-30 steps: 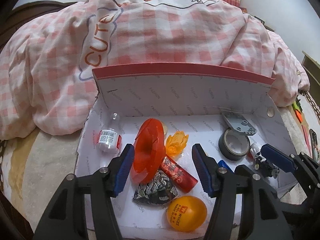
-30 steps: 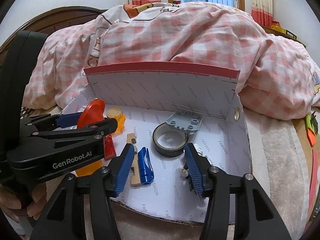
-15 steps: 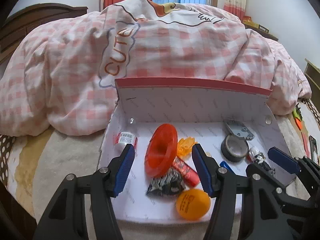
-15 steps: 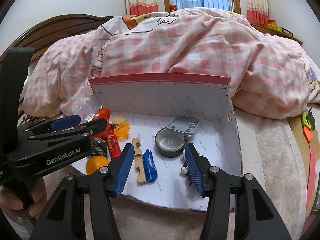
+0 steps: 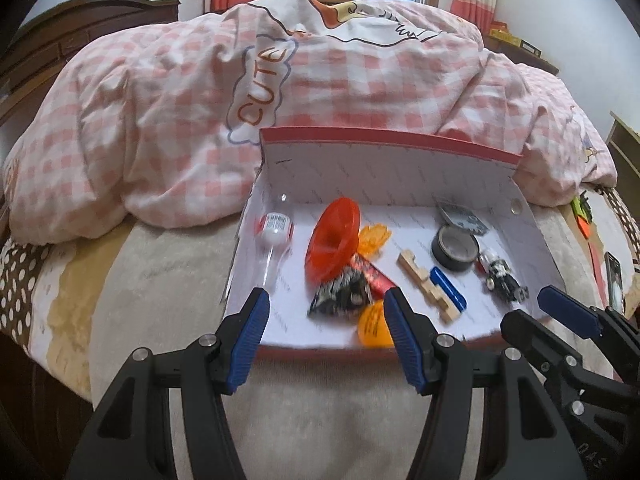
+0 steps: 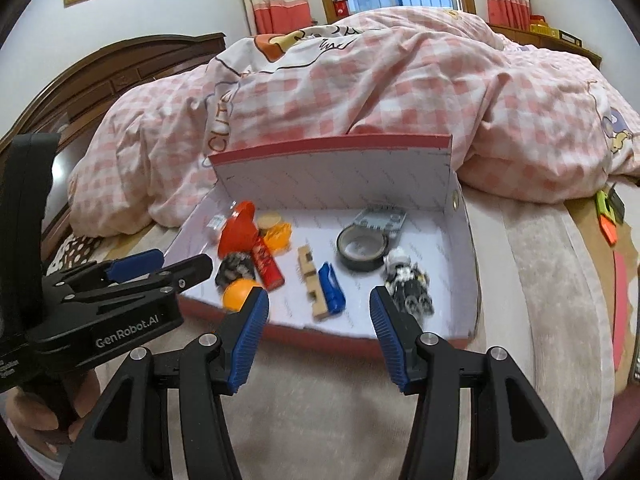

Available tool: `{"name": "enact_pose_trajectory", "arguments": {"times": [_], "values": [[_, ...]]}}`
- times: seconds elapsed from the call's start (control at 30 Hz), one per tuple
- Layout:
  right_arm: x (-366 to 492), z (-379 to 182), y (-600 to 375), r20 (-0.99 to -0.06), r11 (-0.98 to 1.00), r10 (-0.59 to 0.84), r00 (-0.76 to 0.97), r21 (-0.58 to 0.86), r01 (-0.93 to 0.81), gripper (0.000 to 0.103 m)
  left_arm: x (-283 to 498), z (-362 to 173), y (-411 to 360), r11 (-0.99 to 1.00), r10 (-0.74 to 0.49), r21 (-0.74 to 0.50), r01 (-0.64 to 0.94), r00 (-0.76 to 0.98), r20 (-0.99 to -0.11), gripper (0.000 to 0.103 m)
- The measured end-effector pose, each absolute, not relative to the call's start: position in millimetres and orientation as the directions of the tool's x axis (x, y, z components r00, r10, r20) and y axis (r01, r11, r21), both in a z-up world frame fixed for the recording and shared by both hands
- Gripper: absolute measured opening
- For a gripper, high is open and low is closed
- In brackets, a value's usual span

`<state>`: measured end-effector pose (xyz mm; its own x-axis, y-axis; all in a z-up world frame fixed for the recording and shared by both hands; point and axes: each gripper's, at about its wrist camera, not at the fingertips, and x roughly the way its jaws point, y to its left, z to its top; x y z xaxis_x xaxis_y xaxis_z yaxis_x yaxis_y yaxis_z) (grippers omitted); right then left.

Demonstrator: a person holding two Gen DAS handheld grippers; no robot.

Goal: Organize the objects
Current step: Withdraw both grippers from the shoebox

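A white box with a red rim [image 5: 360, 148] [image 6: 332, 148] lies open on the bed. In it are a small bottle [image 5: 274, 228], a red funnel [image 5: 334, 240] [image 6: 238, 228], a red tube [image 5: 372, 276], a patterned packet [image 5: 340, 298], an orange ball [image 5: 372, 326] [image 6: 236, 298], a wooden block [image 5: 426, 288] [image 6: 312, 284], a blue piece [image 6: 331, 288], a tape roll [image 5: 456, 248] [image 6: 362, 248] and a toy figure [image 5: 500, 276] [image 6: 408, 284]. My left gripper [image 5: 326, 308] [image 6: 182, 262] hangs open and empty before the box's near edge. My right gripper [image 6: 319, 304] [image 5: 532, 316] is beside it, also open and empty.
A heaped pink checked duvet [image 5: 200, 100] rises right behind the box. A dark wooden headboard [image 6: 120, 68] stands at the left. A phone [image 5: 614, 280] and orange and green items [image 6: 608, 216] lie at the bed's right edge. A hand [image 6: 40, 420] holds the left gripper.
Both grippers have drawn back and up from inside the box to before its near edge, so the box looks smaller and farther. Neither gripper's jaws changed; the objects stayed put.
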<state>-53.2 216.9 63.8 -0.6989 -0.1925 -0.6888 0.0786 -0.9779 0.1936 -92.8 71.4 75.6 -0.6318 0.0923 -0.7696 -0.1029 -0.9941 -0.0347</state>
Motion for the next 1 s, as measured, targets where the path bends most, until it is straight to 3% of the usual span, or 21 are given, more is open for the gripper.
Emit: {"name": "enact_pose_trajectory", "arguments": {"times": [1.0], "values": [[-6.7, 42.0, 208.2, -0.745, -0.990, -0.132, -0.653, 0.138, 0.042, 0.054, -49.1, 50.0, 75.0, -0.989, 0.129, -0.063, -0.135, -0.561, -0.818, 0.060]]}}
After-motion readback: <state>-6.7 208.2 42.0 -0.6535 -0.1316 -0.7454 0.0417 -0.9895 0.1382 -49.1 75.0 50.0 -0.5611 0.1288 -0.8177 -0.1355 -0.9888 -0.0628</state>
